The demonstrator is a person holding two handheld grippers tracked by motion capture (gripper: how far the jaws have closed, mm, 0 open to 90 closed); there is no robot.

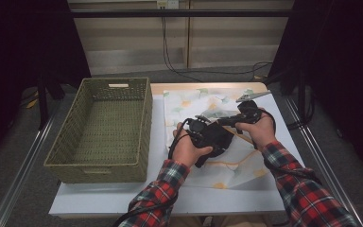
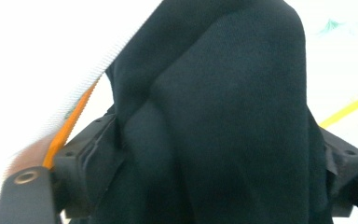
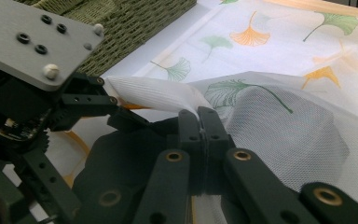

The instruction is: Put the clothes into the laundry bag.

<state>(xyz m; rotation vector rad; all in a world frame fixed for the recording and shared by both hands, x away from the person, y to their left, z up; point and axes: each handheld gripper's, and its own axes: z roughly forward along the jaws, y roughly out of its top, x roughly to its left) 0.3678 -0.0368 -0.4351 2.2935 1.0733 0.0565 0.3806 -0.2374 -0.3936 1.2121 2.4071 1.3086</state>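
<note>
A black cloth (image 1: 217, 138) is bunched over a white mesh bag (image 1: 243, 158) at the table's middle. My left gripper (image 1: 207, 137) reaches into that cloth. In the left gripper view the black cloth (image 2: 223, 116) lies between the two widely spread jaws, so my left gripper (image 2: 205, 158) reads as open. An orange-edged zipper strip (image 2: 70, 126) runs past its left jaw. My right gripper (image 3: 199, 122) is shut on a white edge of the mesh bag (image 3: 298, 130), just above the black cloth (image 3: 121, 158). The left gripper (image 3: 116, 112) sits close on its left.
A green woven basket (image 1: 116, 81) stands on the left of the white table (image 1: 123, 198), with nothing visible inside. A leaf-patterned sheet (image 1: 189, 101) lies under the bag and both hands. Beyond the far table edge are floor and cables.
</note>
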